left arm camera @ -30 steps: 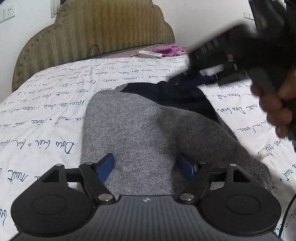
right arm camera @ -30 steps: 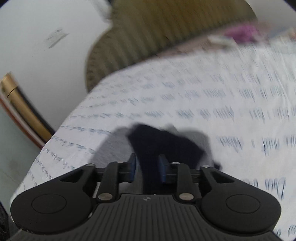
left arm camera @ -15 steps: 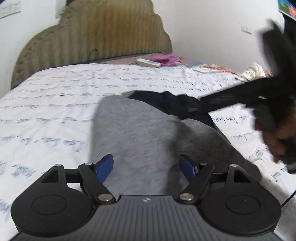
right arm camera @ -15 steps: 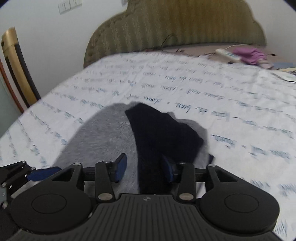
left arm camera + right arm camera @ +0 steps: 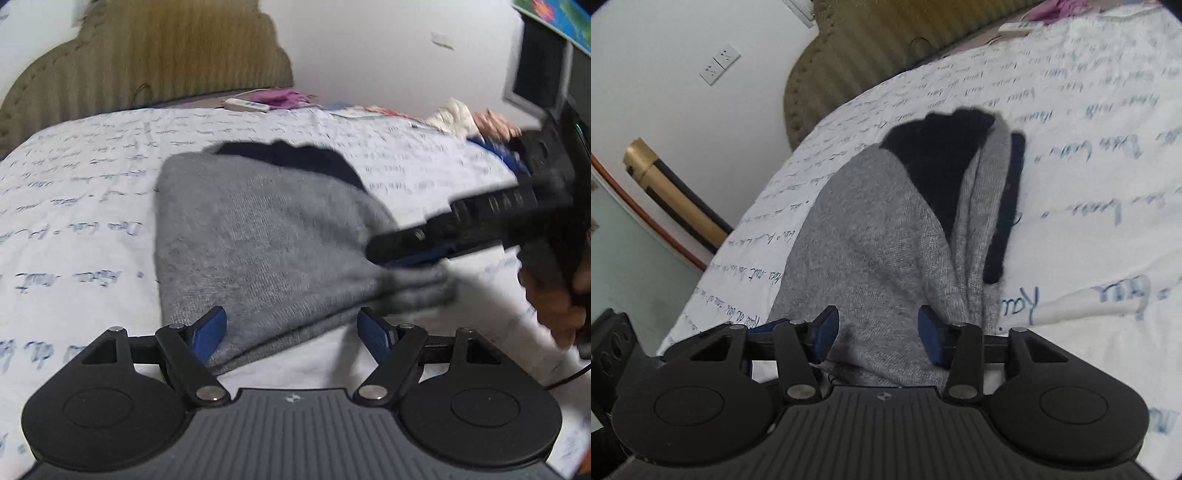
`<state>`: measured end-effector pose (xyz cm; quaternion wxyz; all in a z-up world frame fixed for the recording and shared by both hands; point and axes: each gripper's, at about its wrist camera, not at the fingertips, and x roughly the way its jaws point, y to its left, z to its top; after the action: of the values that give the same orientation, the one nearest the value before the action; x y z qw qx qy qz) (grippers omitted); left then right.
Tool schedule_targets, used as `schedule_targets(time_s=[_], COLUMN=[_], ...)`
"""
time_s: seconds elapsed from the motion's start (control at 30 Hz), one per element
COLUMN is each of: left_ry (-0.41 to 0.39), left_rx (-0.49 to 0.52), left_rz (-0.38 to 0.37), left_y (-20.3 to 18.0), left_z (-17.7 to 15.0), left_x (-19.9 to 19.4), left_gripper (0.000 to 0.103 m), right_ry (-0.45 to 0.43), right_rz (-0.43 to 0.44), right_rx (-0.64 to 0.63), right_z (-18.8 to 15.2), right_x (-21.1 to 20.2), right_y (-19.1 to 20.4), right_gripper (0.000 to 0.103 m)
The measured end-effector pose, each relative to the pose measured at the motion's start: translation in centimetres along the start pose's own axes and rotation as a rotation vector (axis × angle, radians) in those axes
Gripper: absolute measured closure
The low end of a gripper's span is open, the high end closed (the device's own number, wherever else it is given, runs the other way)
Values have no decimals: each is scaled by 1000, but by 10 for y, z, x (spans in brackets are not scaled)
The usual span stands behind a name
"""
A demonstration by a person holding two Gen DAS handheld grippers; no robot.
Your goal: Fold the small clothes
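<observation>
The gray garment (image 5: 266, 236), dark navy at its far end, lies folded on the bed (image 5: 74, 206) with its near edge between the spread blue pads of the open left tool (image 5: 291, 332), while the right tool (image 5: 879, 332), also open, straddles its near gray fabric, gripping nothing.

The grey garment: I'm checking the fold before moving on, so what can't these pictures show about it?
- Grey garment: near hem hidden behind the right gripper body, right wrist view.
- Its right edge, left wrist view: motion-blurred, partly behind the right gripper.
- Dark navy part: layers underneath hidden.
</observation>
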<state>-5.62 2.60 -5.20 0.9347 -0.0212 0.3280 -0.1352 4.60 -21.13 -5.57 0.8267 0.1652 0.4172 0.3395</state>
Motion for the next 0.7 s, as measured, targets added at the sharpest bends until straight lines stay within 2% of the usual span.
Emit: schedule_targets(time_s=[0.13,0.2,0.27,0.3,0.37,0.43,0.47,0.5,0.53,0.57,0.6,0.63,0.7], left_ry=[-111,-180,-242,-284,-382,-472,-504,-527,-544,-553,-561,-559,-498], left_rx=[-77,-119,-140,-153,-192,-256,-277,-271,-258,-245,-233,-219,-193], left_rz=[53,132,267,365,582,766,843,895,922,920,883,812,650], left_y=[31,64,106,126,168,201,210,214,211,202,190,173,132], left_z=[14,23,40,49,71,93,102,111,118,122,123,121,106], left_x=[-64,-104,-140,-158,-193,-224,-235,-244,-248,-247,-240,-229,-195], left_gripper=[25,25,25,25,24,24,25,25,25,24,24,23,22], right_ry=[-50,-57,-51,-53,-58,-51,-61,-76,-109,-156,-208,-265,-369], right_rz=[-37,-69,-175,-263,-520,-895,-1086,-1239,-1346,-1385,-1360,-1293,-1078], right_rx=[-28,-44,-78,-112,-243,-471,-584,-664,-695,-678,-645,-612,-541], right_z=[-9,-21,-28,-30,-26,-20,-16,-11,-4,3,9,10,8], right_x=[-46,-79,-111,-127,-160,-186,-198,-209,-222,-233,-242,-248,-238], right_y=[13,9,-5,-11,-22,-23,-24,-25,-25,-21,-13,-4,18], right_gripper=[37,35,34,34,34,34,33,30,28,25,23,21,8])
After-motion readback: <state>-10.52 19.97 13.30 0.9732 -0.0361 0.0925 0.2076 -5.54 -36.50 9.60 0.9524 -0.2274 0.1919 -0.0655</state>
